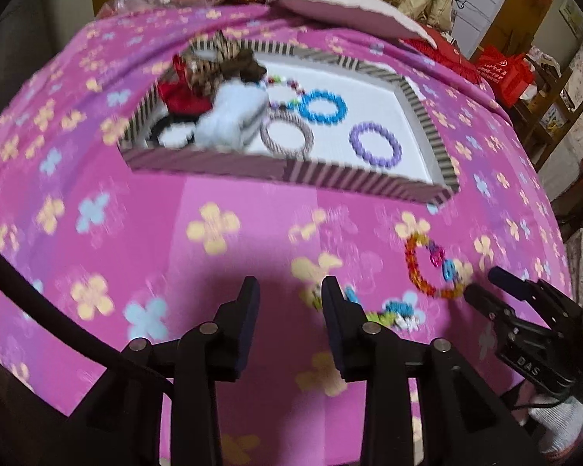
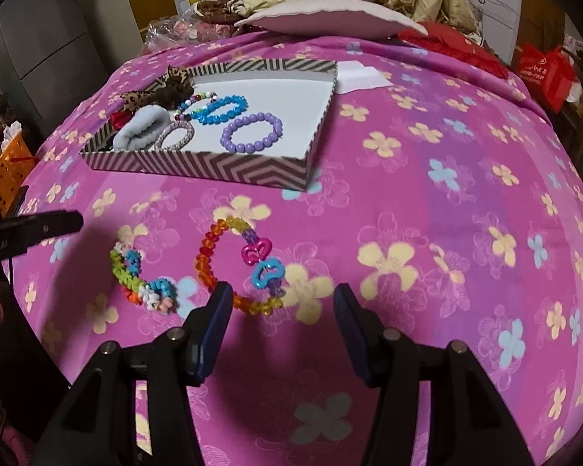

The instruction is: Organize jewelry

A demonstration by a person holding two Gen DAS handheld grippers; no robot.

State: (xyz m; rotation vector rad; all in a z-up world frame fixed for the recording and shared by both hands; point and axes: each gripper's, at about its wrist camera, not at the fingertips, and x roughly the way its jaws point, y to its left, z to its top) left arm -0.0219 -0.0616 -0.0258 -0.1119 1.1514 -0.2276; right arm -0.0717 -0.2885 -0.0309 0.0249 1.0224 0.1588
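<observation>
A striped box (image 2: 198, 166) (image 1: 330, 178) on the pink flowered blanket holds a purple bead bracelet (image 2: 251, 133) (image 1: 375, 144), a blue one (image 2: 219, 109) (image 1: 322, 106), a silver one (image 2: 175, 136) and hair ties. Two bracelets lie on the blanket: an orange-red one with heart charms (image 2: 235, 264) (image 1: 433, 268) and a green-blue flower one (image 2: 142, 277) (image 1: 396, 312). My right gripper (image 2: 278, 295) is open, just in front of the orange bracelet. My left gripper (image 1: 289, 289) is open and empty, left of the flower bracelet.
A pink pillow (image 2: 330, 15) and bedding lie behind the box. A white paper (image 2: 361, 75) lies beside the box. An orange basket (image 2: 4, 171) stands at the left, a red bag (image 2: 548, 73) at the right. The blanket drops off at its edges.
</observation>
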